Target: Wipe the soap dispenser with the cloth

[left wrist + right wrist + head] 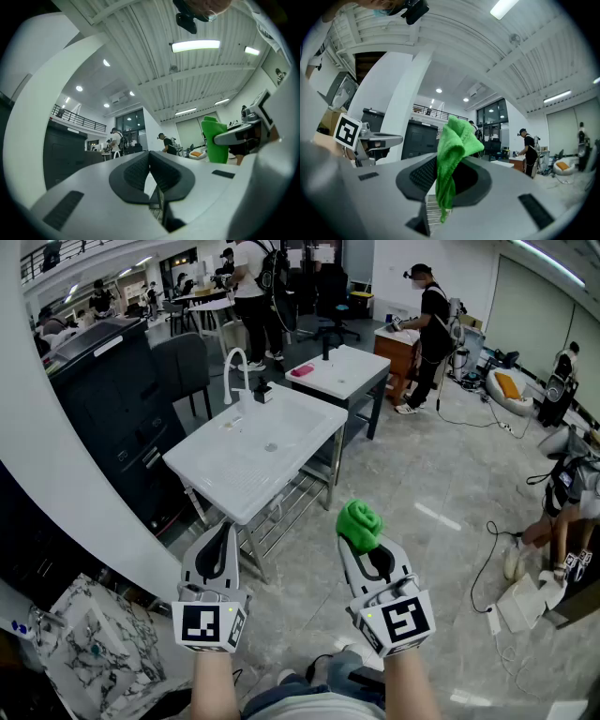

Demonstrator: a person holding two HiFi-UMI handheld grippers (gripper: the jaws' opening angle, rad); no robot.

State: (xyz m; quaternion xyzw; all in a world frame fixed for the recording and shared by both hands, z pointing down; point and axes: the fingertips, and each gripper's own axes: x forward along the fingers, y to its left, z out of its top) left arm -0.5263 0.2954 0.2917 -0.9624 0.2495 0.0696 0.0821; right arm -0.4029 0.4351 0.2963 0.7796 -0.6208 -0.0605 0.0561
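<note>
A pale stone-patterned floor point(441, 474) was seen across the hall in the head view. A tall black cabinet point(103, 395) was set at ten o'clock. A white sink table point(202, 479) was placed at eleven o'clock, well ahead of both grippers. A second white table point(361, 367) was set just behind it at twelve o'clock. A person point(433, 329) in dark clothes was stood at a wooden desk at one o'clock. The left gripper point(223, 531) was held at seven o'clock in the frame. Its jaws were pressed fully together with nothing between them, as its own view confirmed. The right gripper point(375, 563) was held at five o'clock, just beside the left. Its jaws were clamped on a bunched green cloth point(359, 524), which was pushed up above the tips and left hanging below them. A curved white tap point(234, 367) was mounted at the far end of the sink. A small dark soap dispenser point(263, 390) was stood just beside the tap at its four o'clock, well apart from the cloth.
</note>
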